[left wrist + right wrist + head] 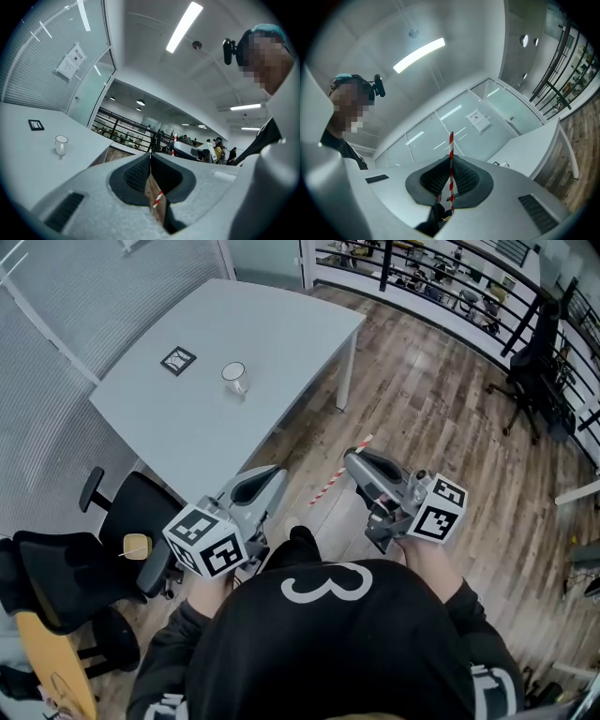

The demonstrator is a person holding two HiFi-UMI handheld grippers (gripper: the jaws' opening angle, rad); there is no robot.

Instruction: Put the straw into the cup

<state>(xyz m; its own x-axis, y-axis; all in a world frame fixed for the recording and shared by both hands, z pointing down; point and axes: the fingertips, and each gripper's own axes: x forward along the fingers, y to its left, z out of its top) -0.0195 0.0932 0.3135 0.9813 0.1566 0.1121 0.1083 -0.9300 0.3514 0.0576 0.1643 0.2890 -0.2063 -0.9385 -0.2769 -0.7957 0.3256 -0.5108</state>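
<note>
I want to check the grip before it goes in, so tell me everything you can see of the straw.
The straw is thin, straight, striped red and white; paper or plastic, I cannot tell. The right gripper is shut on it part way along, so it lies crosswise to the jaws, one end raised, the other slanting down over the floor. Nothing else touches it; the cup stands apart.

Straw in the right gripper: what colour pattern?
The straw has red and white stripes. It shows best in the right gripper view.
</note>
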